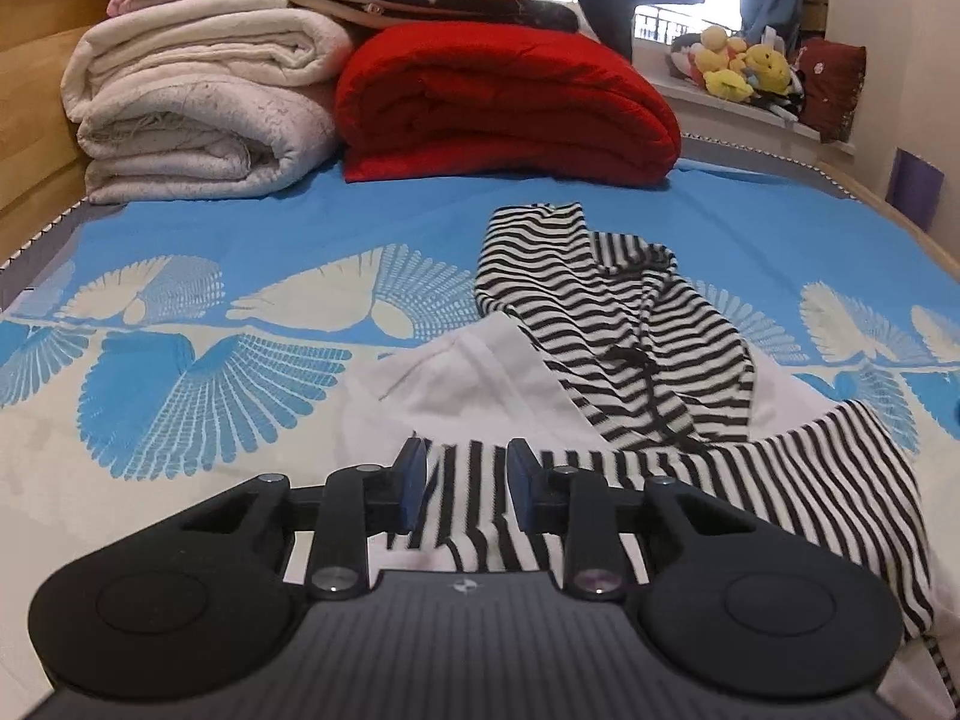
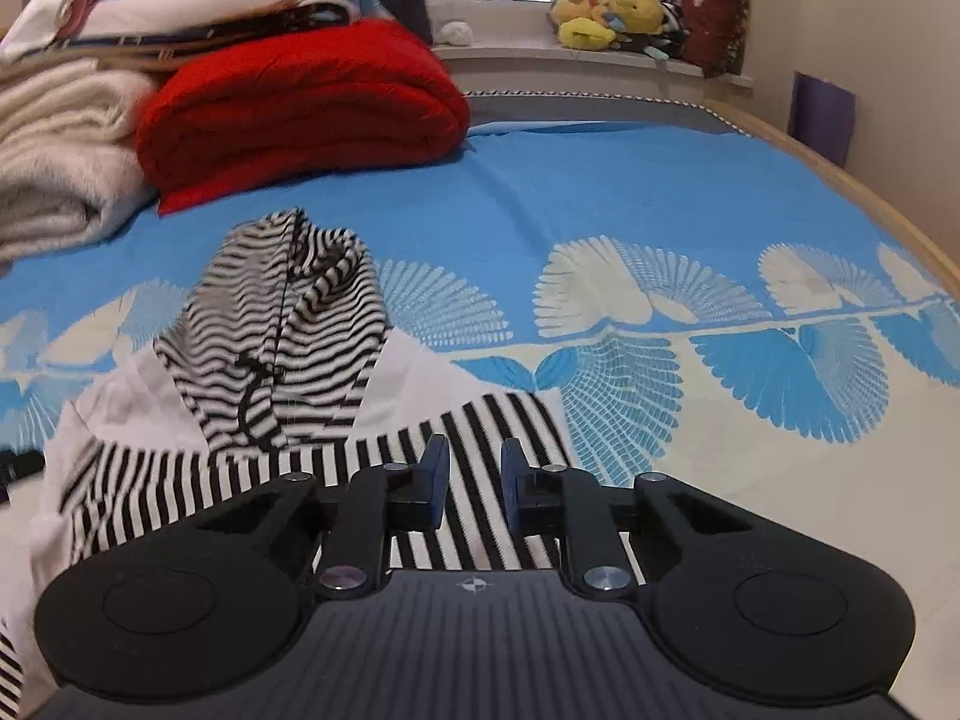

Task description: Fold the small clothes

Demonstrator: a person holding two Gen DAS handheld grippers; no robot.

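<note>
A small black-and-white striped garment with white panels (image 1: 636, 354) lies crumpled on the blue patterned bed sheet (image 1: 240, 240); it also shows in the right wrist view (image 2: 288, 348). My left gripper (image 1: 467, 468) is open, low over the garment's near striped edge, with striped cloth between its fingers but not pinched. My right gripper (image 2: 474, 468) is open over the garment's near right striped corner (image 2: 516, 420), not gripping it.
A folded red blanket (image 1: 510, 108) and a stack of cream quilts (image 1: 198, 120) sit at the head of the bed. Plush toys (image 1: 738, 66) line the windowsill. A wooden bed frame edge (image 2: 840, 180) runs along the right by the wall.
</note>
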